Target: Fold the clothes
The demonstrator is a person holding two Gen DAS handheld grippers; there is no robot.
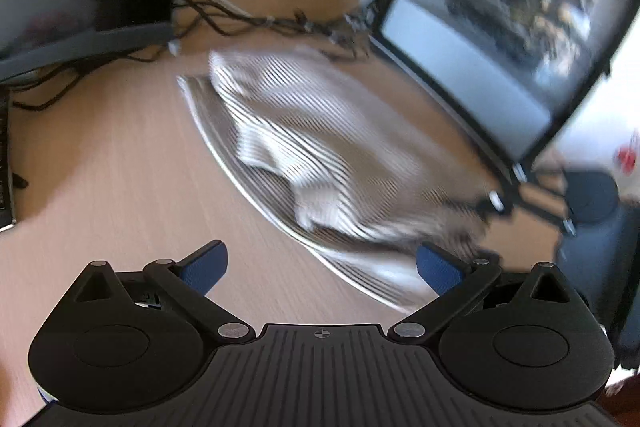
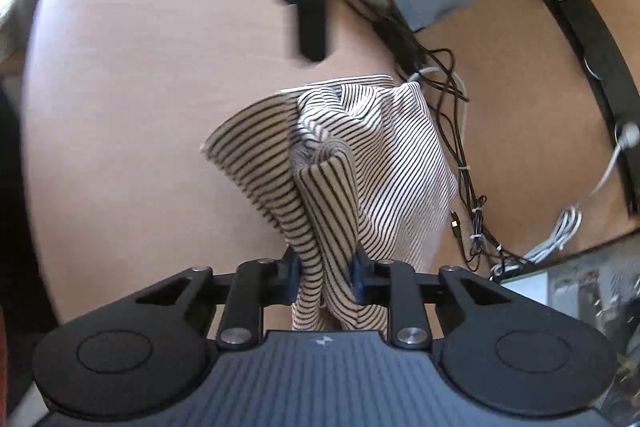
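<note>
1. The right tongs (image 2: 325, 277) pinch a bunched fold of the cream, black-striped knit garment (image 2: 340, 163) at lower centre of the right wrist view.
2. The left tongs (image 1: 322, 269) stand spread, holding nothing.
3. The garment lies crumpled mid-frame on the pale wooden table (image 1: 120, 155).

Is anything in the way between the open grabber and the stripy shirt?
Nothing visible. The left gripper hangs open over bare table, with the striped shirt just ahead. The right gripper already pinches a fold of it.
</note>
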